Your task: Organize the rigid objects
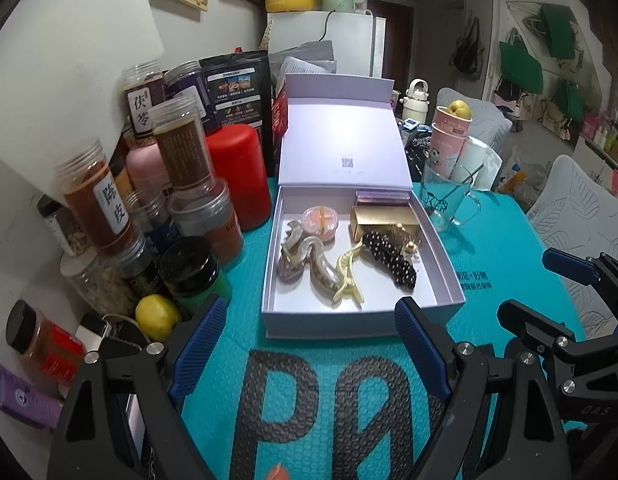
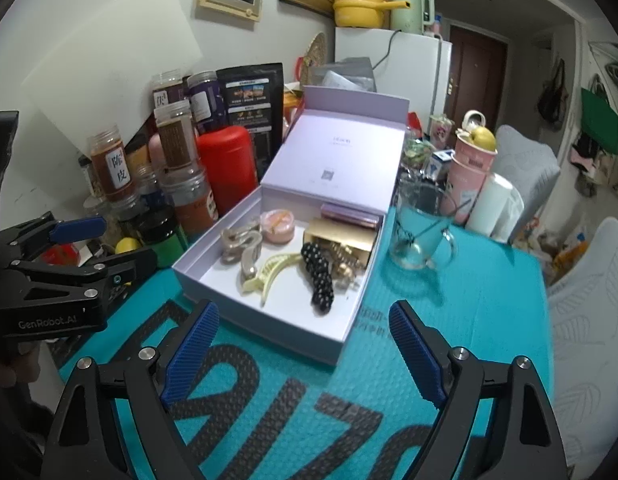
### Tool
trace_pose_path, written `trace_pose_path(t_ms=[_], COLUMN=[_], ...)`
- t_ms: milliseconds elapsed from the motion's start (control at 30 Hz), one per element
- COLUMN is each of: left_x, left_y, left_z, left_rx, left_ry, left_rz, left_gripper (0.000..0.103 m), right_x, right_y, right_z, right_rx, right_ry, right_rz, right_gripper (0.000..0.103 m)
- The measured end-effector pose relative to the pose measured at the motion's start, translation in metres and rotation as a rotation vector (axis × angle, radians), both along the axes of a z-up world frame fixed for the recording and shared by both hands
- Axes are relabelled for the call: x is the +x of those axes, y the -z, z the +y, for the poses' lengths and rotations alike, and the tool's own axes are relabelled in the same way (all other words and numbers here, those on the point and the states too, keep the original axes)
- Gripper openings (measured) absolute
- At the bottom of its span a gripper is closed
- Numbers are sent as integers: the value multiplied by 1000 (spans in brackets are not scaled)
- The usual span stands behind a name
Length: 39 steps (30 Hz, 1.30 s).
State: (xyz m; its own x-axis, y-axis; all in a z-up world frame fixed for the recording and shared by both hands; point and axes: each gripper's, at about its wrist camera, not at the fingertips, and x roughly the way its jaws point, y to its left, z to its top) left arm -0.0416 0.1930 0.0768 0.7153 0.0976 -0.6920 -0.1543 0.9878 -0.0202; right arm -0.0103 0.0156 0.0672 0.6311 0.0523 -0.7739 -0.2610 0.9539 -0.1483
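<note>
Lavender box (image 1: pixel 361 316) at 12 o'clock of both grippers, lid up, holding hair clips (image 1: pixel 309 264), black studded clip (image 1: pixel 389 260), gold carton (image 1: pixel 383 220). Left gripper (image 1: pixel 313 356) and right gripper (image 2: pixel 305 352): jaws wide, empty, above teal worktop (image 1: pixel 509 248). Risk: glass mug (image 2: pixel 421 236) at 1 o'clock, jar stack (image 1: pixel 181 184) at 10 o'clock toppling under wide reach.

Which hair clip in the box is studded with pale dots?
The black hair clip, lying right of the plain yellow claw clip and the beige chain-shaped clip.
</note>
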Motion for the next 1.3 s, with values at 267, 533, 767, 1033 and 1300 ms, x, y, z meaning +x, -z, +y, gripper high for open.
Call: trace_pose_path(t_ms=[267,533,767,1033,1300], left_x=[-13,-17,-16,-15,-15], left_y=[9,15,18,17,19], left_z=[-3,0,-1,-2,-2], left_rx=[0,-16,-9,13,6], left_ry=[-6,-12,-5,-6,-2], left_rz=[19,37,54,53,63], left_gripper=[87,87,87,87,87], right_x=[-13,-20,-22,-24,-23], right_y=[12,15,14,13,14], right_z=[1,2,3,4,3], right_rx=[-3,-10,-16,-27,-28], right_ry=[28,46,45,46,46], right_rz=[40,47,48,48,51], right_gripper=[88,88,88,88,88])
